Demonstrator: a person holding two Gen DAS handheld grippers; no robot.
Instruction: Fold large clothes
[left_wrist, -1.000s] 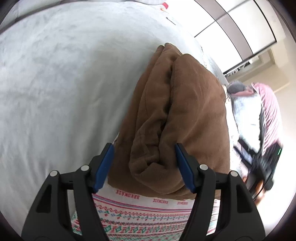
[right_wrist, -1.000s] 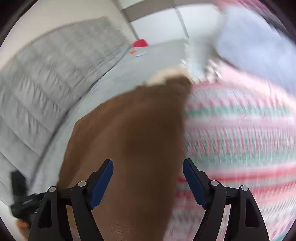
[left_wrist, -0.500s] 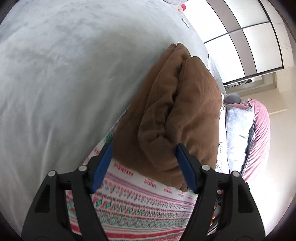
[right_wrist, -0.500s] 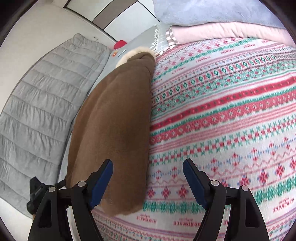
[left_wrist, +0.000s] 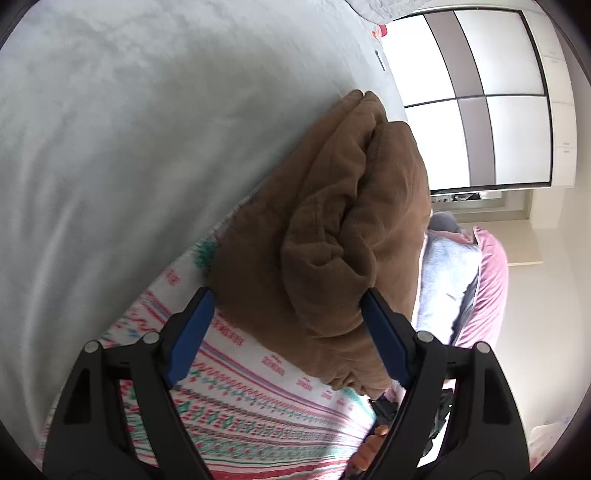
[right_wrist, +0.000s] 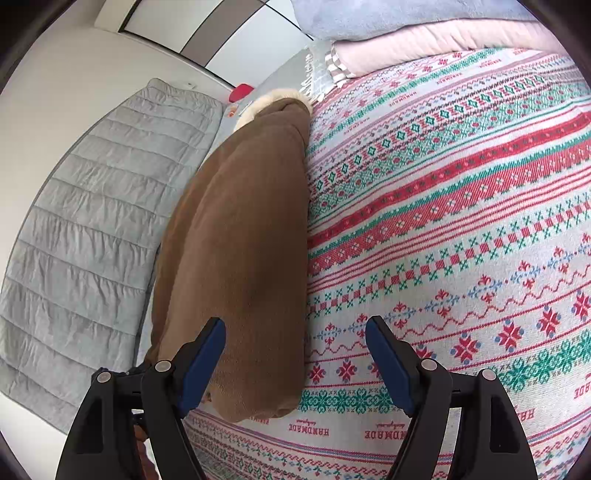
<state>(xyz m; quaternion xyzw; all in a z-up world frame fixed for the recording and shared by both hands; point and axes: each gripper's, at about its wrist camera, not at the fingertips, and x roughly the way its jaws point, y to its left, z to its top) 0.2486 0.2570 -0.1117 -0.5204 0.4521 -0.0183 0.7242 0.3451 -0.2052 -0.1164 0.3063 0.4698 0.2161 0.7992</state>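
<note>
A folded brown fleece garment (left_wrist: 332, 229) lies on a patterned red, green and white blanket (left_wrist: 258, 406). My left gripper (left_wrist: 286, 325) is open and empty, its jaws standing either side of the garment's near end, a little back from it. In the right wrist view the same brown garment (right_wrist: 240, 236) lies along the left edge of the patterned blanket (right_wrist: 461, 221), with a cream lining showing at its far end. My right gripper (right_wrist: 295, 354) is open and empty, hovering over the garment's near edge and the blanket.
A pale grey bed surface (left_wrist: 129, 129) spreads to the left. A grey quilted headboard (right_wrist: 85, 229) stands at the left. Folded blue and pink bedding (left_wrist: 465, 280) lies beyond the garment. White wardrobe doors (left_wrist: 480, 92) stand behind. A small red object (right_wrist: 240, 90) sits far back.
Both grippers have pulled back from the brown garment, so more patterned blanket shows. The left gripper's view has tilted toward the wardrobe. Both stayed open and empty.
</note>
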